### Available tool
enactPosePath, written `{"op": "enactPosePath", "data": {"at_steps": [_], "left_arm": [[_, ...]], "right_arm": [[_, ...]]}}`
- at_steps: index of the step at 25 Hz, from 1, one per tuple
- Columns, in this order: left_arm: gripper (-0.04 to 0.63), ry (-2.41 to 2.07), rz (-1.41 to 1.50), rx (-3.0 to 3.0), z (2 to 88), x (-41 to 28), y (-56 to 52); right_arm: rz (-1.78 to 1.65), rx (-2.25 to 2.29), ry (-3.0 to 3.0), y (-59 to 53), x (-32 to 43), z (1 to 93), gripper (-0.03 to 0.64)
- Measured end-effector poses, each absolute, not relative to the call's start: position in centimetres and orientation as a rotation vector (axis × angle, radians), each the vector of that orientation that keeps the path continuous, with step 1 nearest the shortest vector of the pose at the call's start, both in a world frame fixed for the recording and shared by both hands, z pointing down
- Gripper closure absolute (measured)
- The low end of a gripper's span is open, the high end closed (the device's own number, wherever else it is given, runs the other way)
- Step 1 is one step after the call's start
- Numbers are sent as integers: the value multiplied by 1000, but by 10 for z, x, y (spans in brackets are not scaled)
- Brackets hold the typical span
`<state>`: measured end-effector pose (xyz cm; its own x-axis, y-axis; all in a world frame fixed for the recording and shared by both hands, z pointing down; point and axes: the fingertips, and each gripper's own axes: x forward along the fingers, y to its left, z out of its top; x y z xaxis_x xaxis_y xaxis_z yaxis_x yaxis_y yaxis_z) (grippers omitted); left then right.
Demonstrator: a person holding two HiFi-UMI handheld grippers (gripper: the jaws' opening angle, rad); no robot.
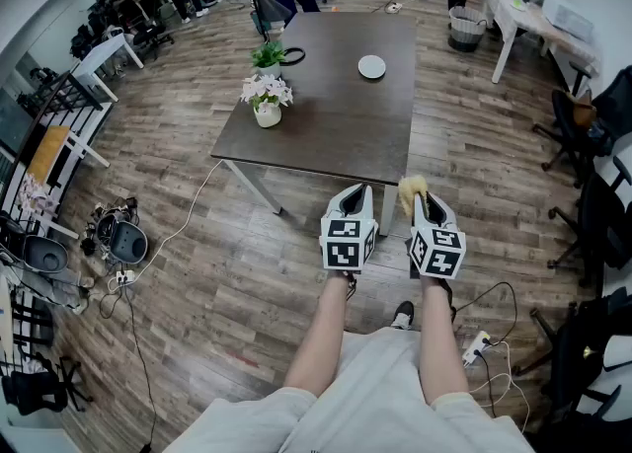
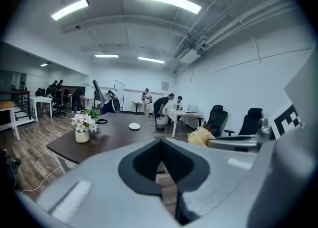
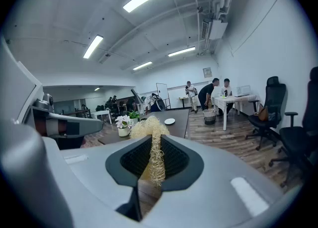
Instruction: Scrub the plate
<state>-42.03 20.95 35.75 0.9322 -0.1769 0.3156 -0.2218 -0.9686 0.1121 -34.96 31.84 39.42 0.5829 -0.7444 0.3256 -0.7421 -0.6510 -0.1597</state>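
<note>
I hold both claws out in front of me, just short of the near edge of the dark table (image 1: 326, 135), toward its near right corner; my left gripper (image 1: 350, 194) has its jaws closed together with nothing between them, only wood floor showing through the gap behind the tips; my right gripper (image 1: 421, 200) is clamped on a straw-coloured scrubber (image 1: 412, 187), whose tuft bulges out past the jaw tips. The two claws sit side by side, near each other but apart.

The plate (image 1: 372, 67) lies flat on the far right part of the tabletop, near the right edge and well apart from both claws; bare tabletop runs between it and the near edge. A white pot of pink flowers (image 1: 266, 101) stands toward the left edge, with a green plant (image 1: 268, 53) behind it at the far left; both are well clear of the plate.

Off the right edge the floor is open up to the black office chairs (image 1: 592, 115); a power strip (image 1: 477, 345) and its cable lie by my right foot.
</note>
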Motion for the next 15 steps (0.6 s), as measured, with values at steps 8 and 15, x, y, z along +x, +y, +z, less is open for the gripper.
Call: {"op": "enactPosePath", "data": {"at_steps": [8,15], "left_arm": [[594,-378,496,2900,376,-407,211],[594,-398,527,2880,392,-380,231]], "right_arm": [[-586,-2772,1331,328,-326,402,541],[-618,-2716,1448,330,-308,414,541]]}}
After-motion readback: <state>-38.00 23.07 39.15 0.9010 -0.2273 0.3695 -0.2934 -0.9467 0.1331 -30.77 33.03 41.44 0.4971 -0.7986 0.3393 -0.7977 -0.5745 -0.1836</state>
